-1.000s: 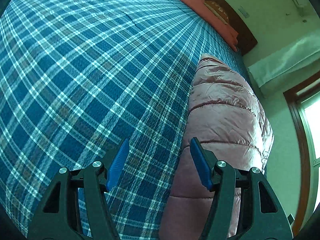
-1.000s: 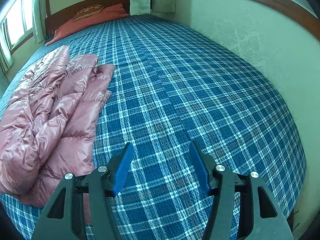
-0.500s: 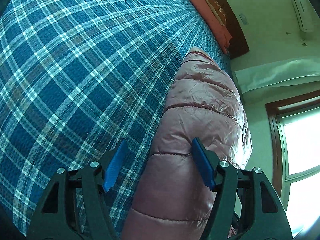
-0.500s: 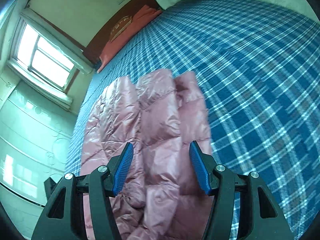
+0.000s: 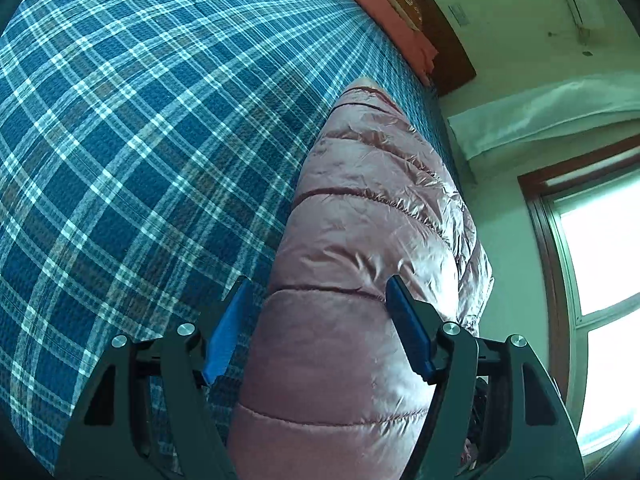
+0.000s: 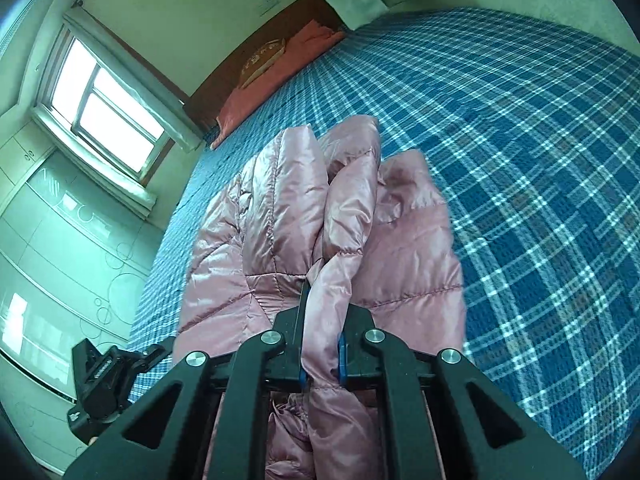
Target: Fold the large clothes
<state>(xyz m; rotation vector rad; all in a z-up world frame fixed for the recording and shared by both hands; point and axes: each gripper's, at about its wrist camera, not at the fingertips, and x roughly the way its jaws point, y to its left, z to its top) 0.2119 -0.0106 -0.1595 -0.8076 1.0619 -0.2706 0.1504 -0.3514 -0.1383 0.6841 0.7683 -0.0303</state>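
A shiny pink quilted down jacket (image 5: 372,240) lies bunched along one edge of a bed with a blue plaid cover (image 5: 140,128). My left gripper (image 5: 320,312) is open, its blue pads astride the near end of the jacket, one finger over the plaid cover. In the right wrist view the jacket (image 6: 288,216) lies in long folds. My right gripper (image 6: 322,344) is shut on a fold of the jacket's near edge. The left gripper's body (image 6: 104,376) shows low at the left there.
A salmon pillow (image 6: 276,76) and a dark wooden headboard (image 6: 240,60) are at the far end of the bed. A window (image 6: 104,108) and white wardrobe (image 6: 48,264) stand beyond the jacket side. A wall runs along the bed's other side.
My right gripper swung from the bare plaid onto the jacket and closed on a fold. My left gripper moved in over the jacket's end and stayed open.
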